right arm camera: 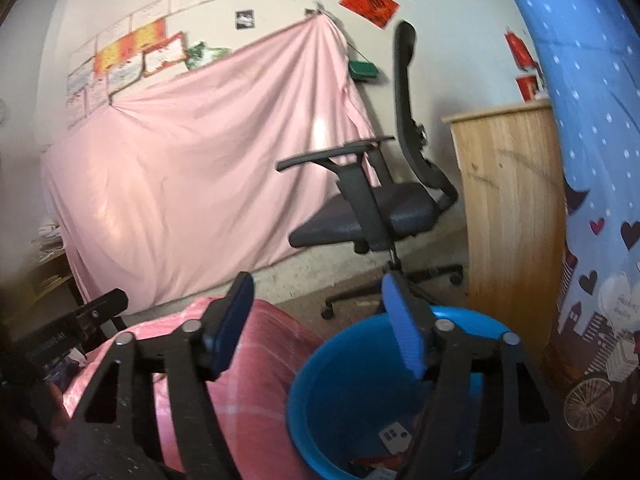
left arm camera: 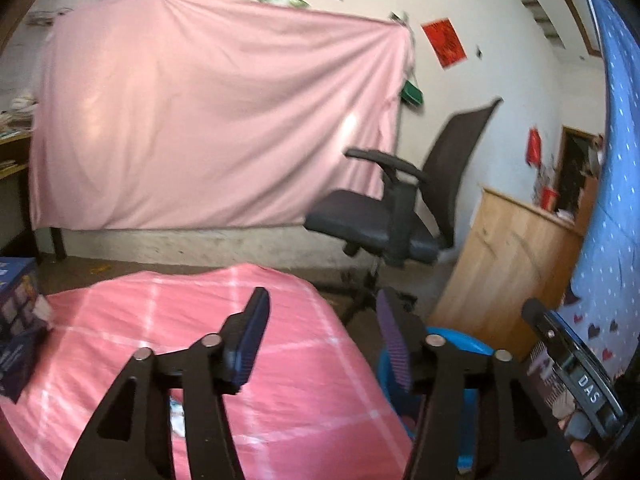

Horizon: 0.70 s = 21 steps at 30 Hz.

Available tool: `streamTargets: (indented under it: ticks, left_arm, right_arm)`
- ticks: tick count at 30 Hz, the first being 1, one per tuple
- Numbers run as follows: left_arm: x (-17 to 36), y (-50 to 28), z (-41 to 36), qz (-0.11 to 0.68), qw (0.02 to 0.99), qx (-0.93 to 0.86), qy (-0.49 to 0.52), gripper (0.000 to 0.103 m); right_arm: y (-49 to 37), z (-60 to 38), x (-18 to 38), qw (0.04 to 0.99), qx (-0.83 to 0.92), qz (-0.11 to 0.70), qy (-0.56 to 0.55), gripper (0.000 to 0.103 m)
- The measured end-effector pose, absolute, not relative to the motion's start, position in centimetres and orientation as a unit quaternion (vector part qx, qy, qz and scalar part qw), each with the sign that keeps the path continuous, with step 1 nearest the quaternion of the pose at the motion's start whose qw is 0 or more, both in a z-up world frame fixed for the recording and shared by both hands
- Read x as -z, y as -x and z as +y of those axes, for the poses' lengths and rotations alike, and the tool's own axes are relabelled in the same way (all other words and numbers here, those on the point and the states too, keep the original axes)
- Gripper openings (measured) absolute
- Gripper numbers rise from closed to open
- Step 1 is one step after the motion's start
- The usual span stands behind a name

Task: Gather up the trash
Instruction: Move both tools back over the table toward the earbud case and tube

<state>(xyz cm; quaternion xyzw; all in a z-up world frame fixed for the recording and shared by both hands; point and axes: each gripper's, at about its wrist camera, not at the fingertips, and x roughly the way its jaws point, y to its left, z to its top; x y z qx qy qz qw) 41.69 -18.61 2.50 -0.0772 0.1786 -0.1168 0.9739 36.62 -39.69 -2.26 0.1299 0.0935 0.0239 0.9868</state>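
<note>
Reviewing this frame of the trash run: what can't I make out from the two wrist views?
- Blue bin contents: right wrist view, blurred and partly behind the right gripper.
- Same bin in left wrist view: mostly hidden by the left gripper.
- Small white item on the pink cloth: behind a finger, unidentifiable.
- Wall papers: too blurred to read.

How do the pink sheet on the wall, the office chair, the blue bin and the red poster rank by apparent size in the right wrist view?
1. pink sheet
2. office chair and blue bin: similar; the bin is nearer.
3. red poster
</note>
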Motion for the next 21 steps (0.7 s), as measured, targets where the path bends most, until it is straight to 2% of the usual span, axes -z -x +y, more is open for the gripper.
streamTargets:
  ticks: [1,5,6,21]
  left_arm:
    - [-2.6,-41.4,-18.1,0.173,0.976,0.110,0.079,0.060]
    - [-2.7,-40.0,-15.1,0.140,0.982,0.079,0.098,0.096]
    - [-2.6,-39.7,-14.5,0.133,0.983,0.069,0.102,0.099]
    - [-0.5,-36.1,-7.1,0.103,0.989,-0.032,0.096,0.101]
  right_arm:
    - [-36.5,-39.3,2.1,0.987,-0.028,0.086,-0.129,0.103]
    - [-35.9,-37.8,1.5,0.990,-0.045,0.054,-0.120,0.103]
    - [-35.7,-37.4,1.4,0.991,-0.050,0.048,-0.115,0.103]
    - [-35.0,-30.8,0.5,0.991,-0.121,-0.006,-0.054,0.103]
